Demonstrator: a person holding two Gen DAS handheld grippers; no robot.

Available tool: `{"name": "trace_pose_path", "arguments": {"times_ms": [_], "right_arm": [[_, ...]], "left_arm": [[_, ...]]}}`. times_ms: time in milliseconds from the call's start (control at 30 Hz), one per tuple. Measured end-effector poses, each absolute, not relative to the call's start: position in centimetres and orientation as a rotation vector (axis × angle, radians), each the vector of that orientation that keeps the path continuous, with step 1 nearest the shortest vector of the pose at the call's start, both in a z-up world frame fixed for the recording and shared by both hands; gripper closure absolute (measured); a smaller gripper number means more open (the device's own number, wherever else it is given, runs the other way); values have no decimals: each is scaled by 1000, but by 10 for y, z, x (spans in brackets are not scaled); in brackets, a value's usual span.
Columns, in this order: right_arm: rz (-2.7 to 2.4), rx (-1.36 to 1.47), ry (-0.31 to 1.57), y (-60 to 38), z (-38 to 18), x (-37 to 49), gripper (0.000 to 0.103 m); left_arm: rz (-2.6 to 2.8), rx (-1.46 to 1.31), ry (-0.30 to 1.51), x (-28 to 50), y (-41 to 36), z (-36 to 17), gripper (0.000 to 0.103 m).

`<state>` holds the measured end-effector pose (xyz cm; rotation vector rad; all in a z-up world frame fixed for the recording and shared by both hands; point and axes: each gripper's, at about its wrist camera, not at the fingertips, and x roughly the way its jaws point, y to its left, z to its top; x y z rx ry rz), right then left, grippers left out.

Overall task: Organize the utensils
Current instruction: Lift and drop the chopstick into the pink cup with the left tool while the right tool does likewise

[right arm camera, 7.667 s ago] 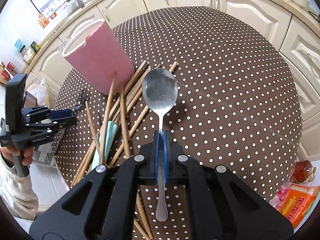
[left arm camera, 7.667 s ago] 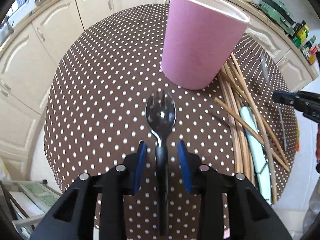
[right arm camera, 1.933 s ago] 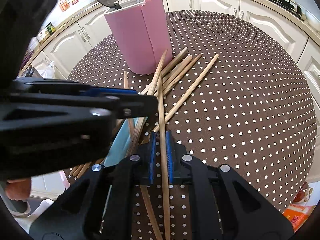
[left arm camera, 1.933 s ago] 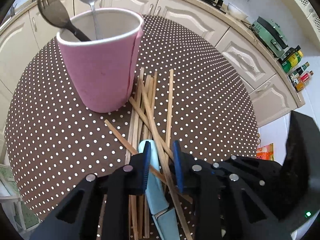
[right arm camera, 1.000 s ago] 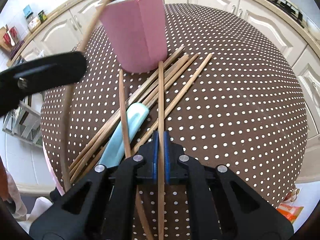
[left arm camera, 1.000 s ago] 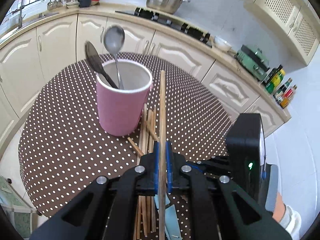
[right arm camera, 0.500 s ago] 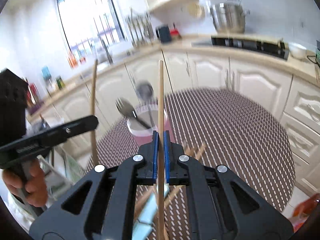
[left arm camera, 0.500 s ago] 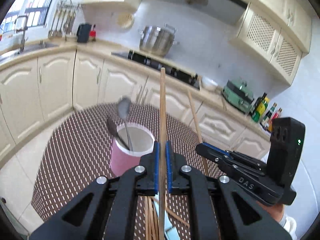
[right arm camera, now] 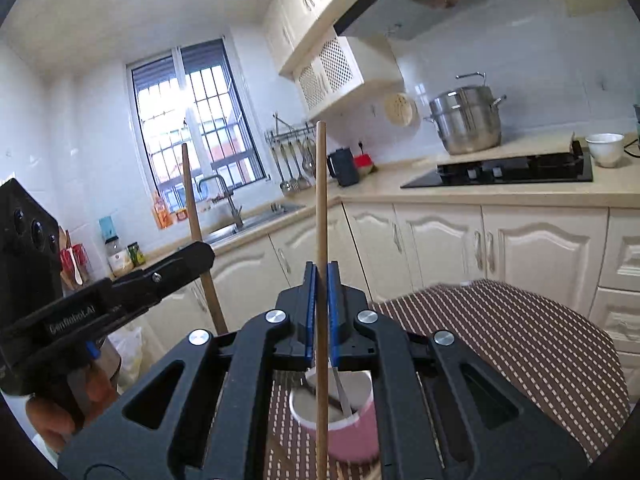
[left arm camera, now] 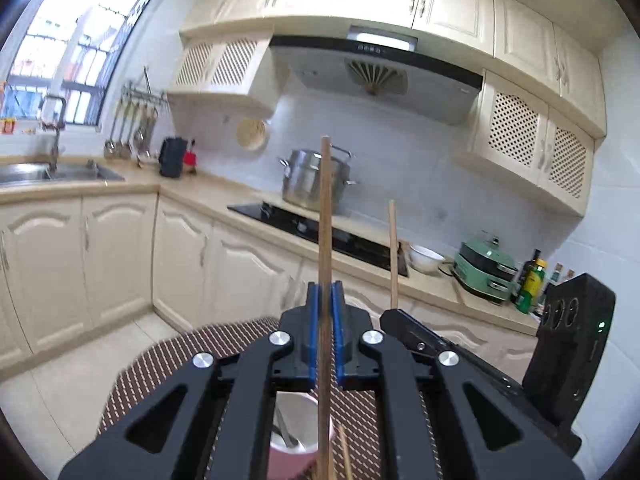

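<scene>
My left gripper (left arm camera: 325,320) is shut on a wooden chopstick (left arm camera: 325,216) held upright, high above the pink cup (left arm camera: 298,446). My right gripper (right arm camera: 321,304) is shut on another upright wooden chopstick (right arm camera: 320,200) above the same pink cup (right arm camera: 352,432), which holds a spoon and a dark spork. In the left wrist view the right gripper (left arm camera: 404,322) shows at right with its chopstick (left arm camera: 393,252). In the right wrist view the left gripper (right arm camera: 192,258) shows at left with its chopstick (right arm camera: 192,216). More chopsticks (left arm camera: 344,456) lie by the cup.
The cup stands on a round table with a brown dotted cloth (right arm camera: 520,340). Cream cabinets (right arm camera: 440,248), a hob (right arm camera: 500,170), a steel pot (left arm camera: 310,178) and a sink (left arm camera: 60,172) line the walls behind.
Both grippers have tilted up further with their chopsticks, so the cup has dropped to the bottom of both views, below the jaws.
</scene>
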<state>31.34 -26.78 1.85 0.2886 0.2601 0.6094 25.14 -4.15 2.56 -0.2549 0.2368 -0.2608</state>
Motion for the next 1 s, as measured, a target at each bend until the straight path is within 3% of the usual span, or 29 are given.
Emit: {"name": "trace_pose_path", "arguments": {"times_ms": [333, 1000], "right_arm": [[594, 342, 229, -248, 3, 347, 97], [558, 247, 231, -238, -20, 325, 97]], "left_arm": [[-175, -283, 117, 273, -27, 20, 97], [-144, -229, 238, 270, -36, -34, 96]]}}
